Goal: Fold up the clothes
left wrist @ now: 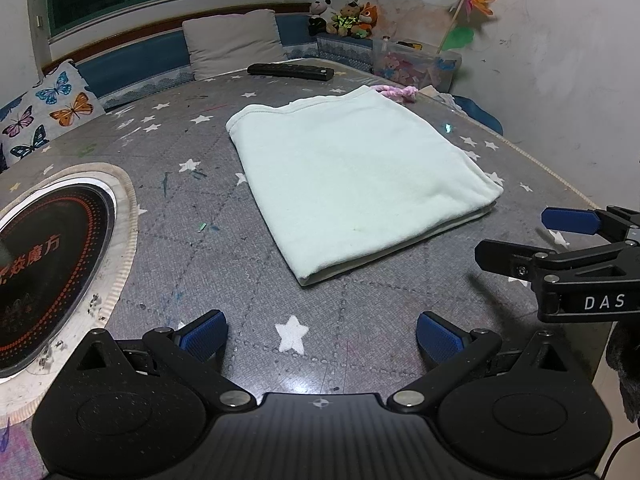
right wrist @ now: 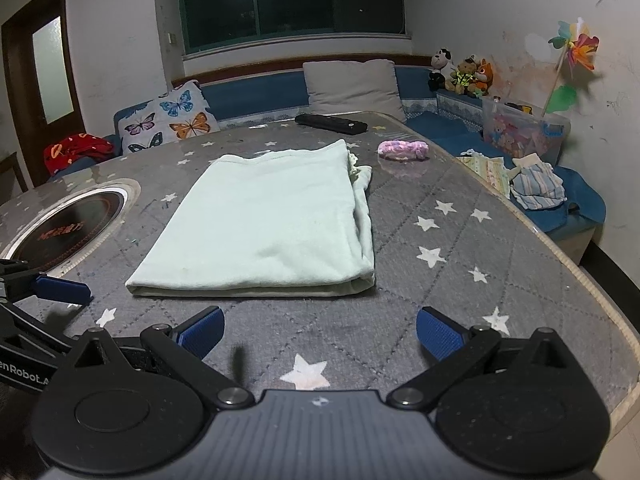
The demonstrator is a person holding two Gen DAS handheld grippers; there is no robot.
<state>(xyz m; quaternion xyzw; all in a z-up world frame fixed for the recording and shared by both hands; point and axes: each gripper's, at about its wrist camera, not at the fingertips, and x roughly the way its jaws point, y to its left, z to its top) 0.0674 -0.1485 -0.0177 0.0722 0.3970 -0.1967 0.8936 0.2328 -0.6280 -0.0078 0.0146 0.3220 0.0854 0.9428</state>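
Cloth (right wrist: 264, 216) folded flat, just ahead of both claws – left gripper (left wrist: 320, 338) and right gripper (right wrist: 320, 334) spread wide, empty – right nearer its near edge

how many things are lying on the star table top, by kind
folded pale green cloth: 1
black remote control: 1
pink knitted piece: 1
total: 3
Not counted: the round black burner set into the table.

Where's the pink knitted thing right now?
Right wrist view: the pink knitted item lies on the table's far right, beyond the folded pale green cloth, near the remote.
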